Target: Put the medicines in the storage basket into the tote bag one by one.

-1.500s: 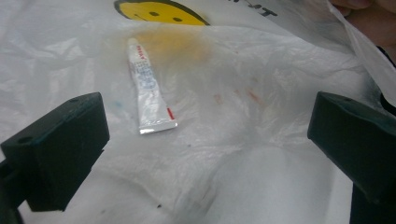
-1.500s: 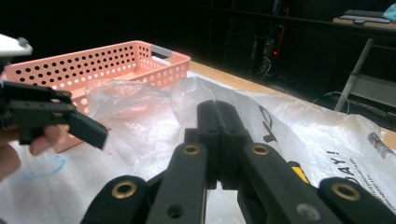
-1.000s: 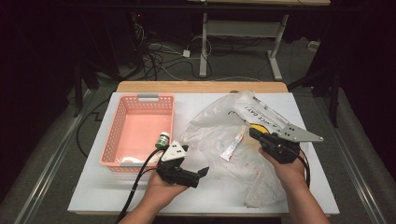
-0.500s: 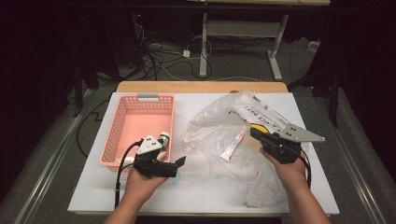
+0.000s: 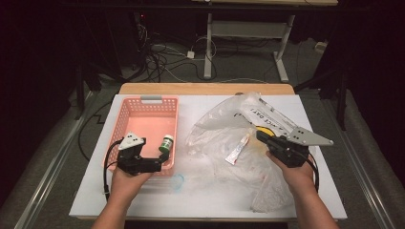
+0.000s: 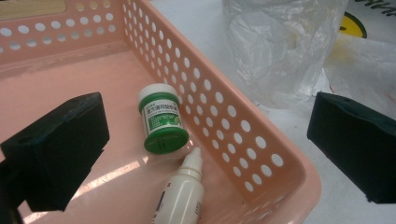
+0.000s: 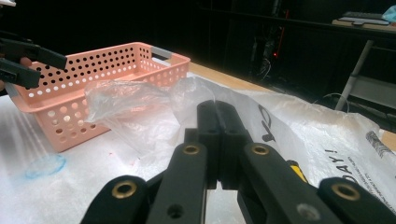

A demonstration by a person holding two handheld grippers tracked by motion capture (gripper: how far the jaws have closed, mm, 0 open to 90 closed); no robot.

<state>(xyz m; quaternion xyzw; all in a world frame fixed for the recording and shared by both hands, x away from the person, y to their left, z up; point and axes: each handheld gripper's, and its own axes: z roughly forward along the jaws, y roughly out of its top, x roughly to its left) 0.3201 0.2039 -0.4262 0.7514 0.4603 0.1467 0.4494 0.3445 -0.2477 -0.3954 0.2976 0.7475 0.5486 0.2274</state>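
Observation:
A pink perforated basket (image 5: pixel 143 107) stands left on the white table. In it lie a green-capped jar (image 5: pixel 166 142) and, beside that jar (image 6: pixel 161 119), a white dropper bottle (image 6: pixel 182 196). My left gripper (image 5: pixel 165 160) hovers over the basket's near right corner. It (image 6: pixel 208 147) is open wide, one pad over the basket floor and the other outside the wall (image 6: pixel 261 140), gripping nothing. My right gripper (image 5: pixel 260 134) is shut, its tips (image 7: pixel 217 109) pinching the edge of the crumpled clear plastic bag (image 5: pixel 224 124). A small tube (image 5: pixel 238 149) lies inside the bag.
A faint blue ring (image 5: pixel 177 181) marks the table in front of the basket. The bag (image 7: pixel 135 107) bulges up between the right gripper and the basket. A wooden strip (image 5: pixel 205 88) edges the table's far side, with cables and desk legs on the floor beyond.
My left gripper has slid leftward along the basket's near side. The green jar stays in the same spot. The right gripper and the bag have not moved.

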